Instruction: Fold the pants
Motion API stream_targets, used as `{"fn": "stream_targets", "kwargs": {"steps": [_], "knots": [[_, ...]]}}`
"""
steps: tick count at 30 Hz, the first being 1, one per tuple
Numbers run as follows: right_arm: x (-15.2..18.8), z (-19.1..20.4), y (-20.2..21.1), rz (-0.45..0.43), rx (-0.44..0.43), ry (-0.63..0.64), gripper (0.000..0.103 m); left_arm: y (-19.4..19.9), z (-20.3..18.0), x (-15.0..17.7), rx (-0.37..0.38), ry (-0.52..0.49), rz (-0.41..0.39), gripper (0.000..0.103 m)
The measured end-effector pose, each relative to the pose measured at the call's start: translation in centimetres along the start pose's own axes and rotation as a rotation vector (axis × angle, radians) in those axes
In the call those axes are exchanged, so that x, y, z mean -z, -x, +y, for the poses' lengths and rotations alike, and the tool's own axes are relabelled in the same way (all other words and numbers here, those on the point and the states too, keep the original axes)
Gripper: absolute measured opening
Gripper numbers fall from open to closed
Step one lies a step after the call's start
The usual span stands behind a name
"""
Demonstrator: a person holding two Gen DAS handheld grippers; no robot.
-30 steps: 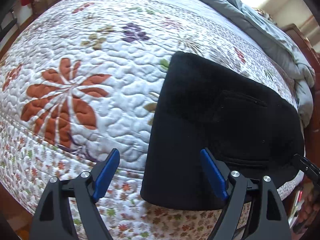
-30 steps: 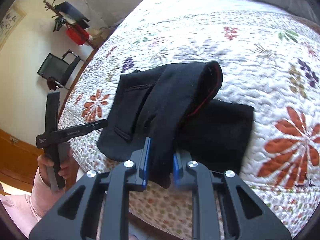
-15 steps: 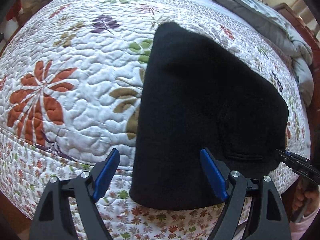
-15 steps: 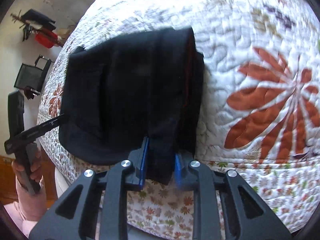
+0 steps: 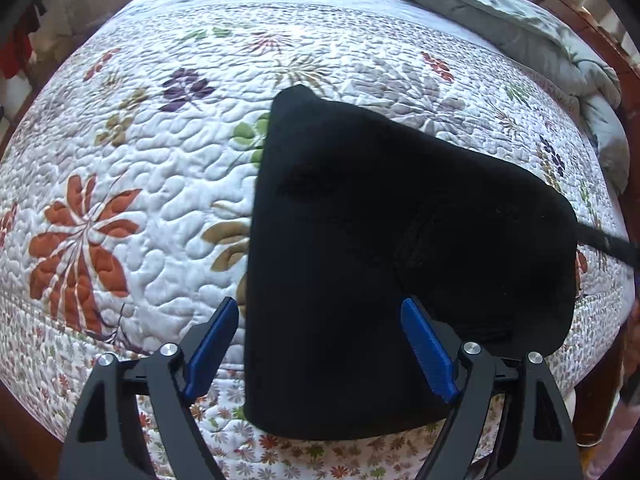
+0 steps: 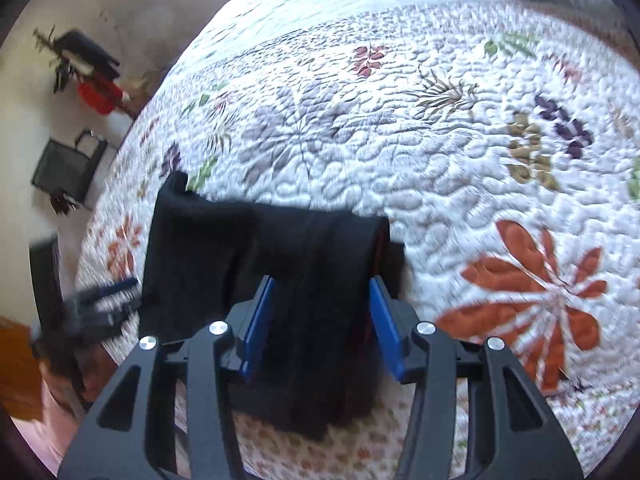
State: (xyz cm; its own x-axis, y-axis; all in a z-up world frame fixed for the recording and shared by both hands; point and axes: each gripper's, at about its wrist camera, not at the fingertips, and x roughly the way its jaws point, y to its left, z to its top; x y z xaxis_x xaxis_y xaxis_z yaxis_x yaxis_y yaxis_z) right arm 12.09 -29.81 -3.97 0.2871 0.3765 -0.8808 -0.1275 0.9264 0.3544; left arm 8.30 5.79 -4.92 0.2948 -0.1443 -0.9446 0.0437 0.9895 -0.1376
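Your right claw (image 6: 322,322) is opening, the folded edge of the pants (image 6: 256,264) between its pads but released; your left claw (image 5: 318,346) gapes wide, straddling the near edge on the bed (image 5: 160,160). The bundle's long axis runs away from you.

Right tongs (image 6: 320,320) now opening, no longer pinching the pants (image 6: 280,264); raised fold now lies flat near the bed (image 6: 440,160) edge.

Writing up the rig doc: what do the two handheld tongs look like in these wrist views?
Both alike: left tongs and right tongs have matte black angular arms with triangular cutouts, silver round pivot bolts, and flat bright-blue pads on the inner finger faces. No cables or markings show.
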Motion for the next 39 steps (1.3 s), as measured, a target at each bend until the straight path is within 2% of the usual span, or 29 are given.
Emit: {"fn": "stream_targets", "kwargs": {"steps": [2,7,8,17,18,21,22,23,34,37,39], "knots": [[-1.0,-0.8,-0.9,0.005,-0.037,-0.030,0.037,-0.1,-0.2,-0.2,-0.013,-0.012,-0.002,0.084],[-2.3,-1.7,-1.3,-0.014,-0.089,-0.070,0.018,-0.7,-0.7,-0.2,-0.026,-0.035,0.001,0.085],[-2.4,-1.7,-1.1,-0.021,-0.076,-0.069,0.009,-0.7,-0.9,-0.2,-0.031,-0.042,0.001,0.086],[-2.2,-2.3,-2.9,0.024,-0.002,-0.070,0.009,-0.8,-1.8,-0.6,-0.034,-0.060,-0.011,0.088],[-2.2,-2.1,-2.8,0.021,0.005,-0.059,0.011,-0.7,-1.8,-0.6,-0.033,-0.062,-0.012,0.088],[-1.5,-1.1,-1.4,-0.002,0.025,-0.011,0.023,-0.5,-1.8,-0.5,-0.027,-0.062,-0.013,0.088],[-1.2,-0.9,-1.1,-0.006,0.020,-0.004,0.033,-0.4,-1.9,-0.4,-0.022,-0.061,-0.015,0.088],[-0.6,-0.7,-0.7,-0.006,0.007,0.004,0.035,-0.2,-1.9,-0.2,-0.017,-0.059,-0.017,0.088],[6.5,1.0,0.4,0.071,-0.090,0.063,0.035,0.2,-2.5,0.8,-0.013,-0.071,-0.016,0.089],[7.5,2.0,0.5,0.070,-0.097,0.109,0.041,0.0,-2.0,1.2,-0.018,-0.056,-0.008,0.089],[7.6,2.3,0.6,0.065,-0.113,0.122,0.041,-0.2,-1.5,1.6,-0.024,-0.043,0.001,0.089]]}}
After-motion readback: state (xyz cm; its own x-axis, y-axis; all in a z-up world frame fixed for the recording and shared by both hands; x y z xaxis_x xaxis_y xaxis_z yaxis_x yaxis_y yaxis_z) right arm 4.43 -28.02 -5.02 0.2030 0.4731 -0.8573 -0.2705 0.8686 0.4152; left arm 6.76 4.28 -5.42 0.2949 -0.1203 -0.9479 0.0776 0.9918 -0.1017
